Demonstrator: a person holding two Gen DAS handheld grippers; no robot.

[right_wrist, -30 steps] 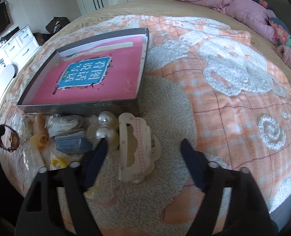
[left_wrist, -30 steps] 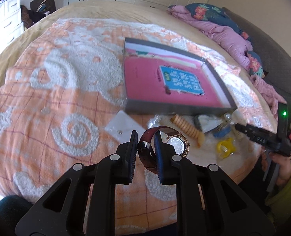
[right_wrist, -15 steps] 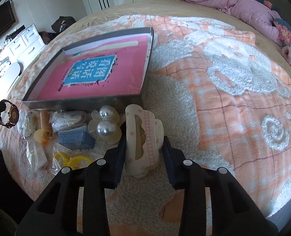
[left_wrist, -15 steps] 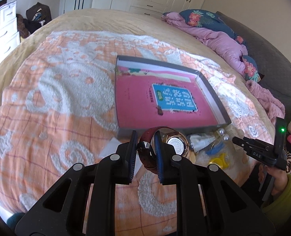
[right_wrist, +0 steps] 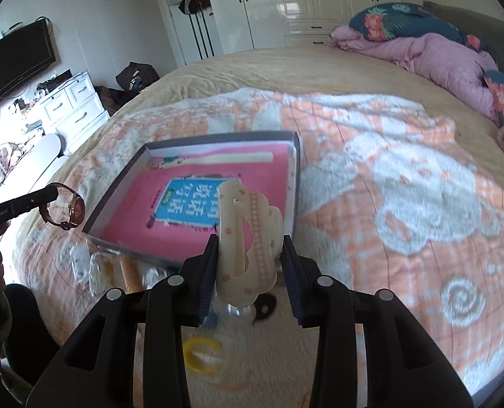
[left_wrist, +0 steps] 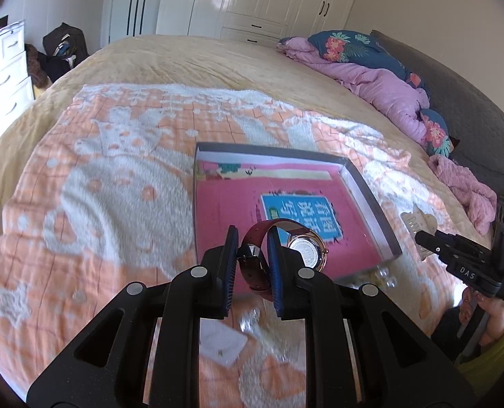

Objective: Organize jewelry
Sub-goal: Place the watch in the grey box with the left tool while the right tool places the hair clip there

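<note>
My left gripper (left_wrist: 250, 258) is shut on the dark red strap of a wristwatch (left_wrist: 304, 251), held in the air over the near edge of a shallow grey box (left_wrist: 371, 200) with a pink liner. The right wrist view shows that watch (right_wrist: 70, 210) hanging at the far left. My right gripper (right_wrist: 249, 265) is shut on a cream hair claw clip (right_wrist: 248, 238), lifted off the blanket just in front of the box (right_wrist: 294, 183). The clip (left_wrist: 418, 222) also shows at the right of the left wrist view.
Small items lie on the orange and white blanket (right_wrist: 405, 183) below the grippers: a yellow ring (right_wrist: 202, 353), pearl pieces (left_wrist: 384, 277), a white card (left_wrist: 222, 343). Purple and floral bedding (left_wrist: 371, 68) is piled at the far right. A white dresser (right_wrist: 68, 102) stands at the left.
The right gripper closed on the claw clip and lifted it off the blanket. The left gripper carried the watch up and forward, over the box's near edge.
</note>
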